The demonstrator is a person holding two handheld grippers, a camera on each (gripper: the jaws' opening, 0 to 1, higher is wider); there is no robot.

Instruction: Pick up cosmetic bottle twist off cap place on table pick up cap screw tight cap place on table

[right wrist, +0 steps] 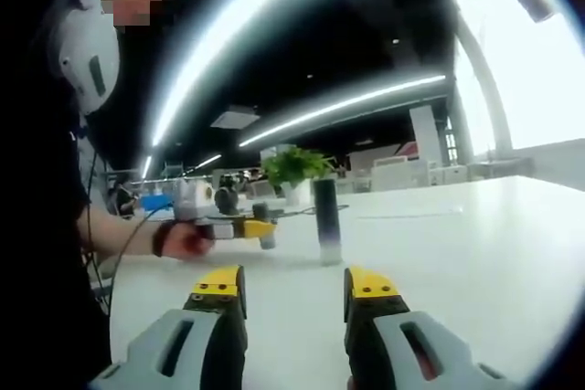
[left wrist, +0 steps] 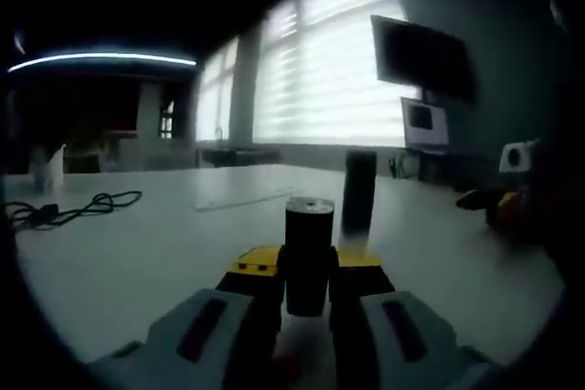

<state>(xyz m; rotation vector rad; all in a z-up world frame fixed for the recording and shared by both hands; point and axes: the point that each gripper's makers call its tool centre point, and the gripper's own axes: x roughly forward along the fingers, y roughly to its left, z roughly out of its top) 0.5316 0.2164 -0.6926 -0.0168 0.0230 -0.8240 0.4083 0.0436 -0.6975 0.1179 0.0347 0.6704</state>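
The left tool [left wrist: 308,273] pinched a short dark cap [left wrist: 309,253] with a silvery top between its yellow-tipped jaws, low over the white tabletop [left wrist: 137,262]. Just beyond it, the tall dark cosmetic bottle [left wrist: 358,196] stood upright on the tabletop. A black cable [left wrist: 73,209] lay farther off. In the right gripper view, the right tool [right wrist: 294,288] was spread with nothing between its jaws, the bottle standing ahead, a person's hand [right wrist: 186,239] beside it.

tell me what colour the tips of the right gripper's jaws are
Yellow tips on the right gripper, clearest in the right gripper view.
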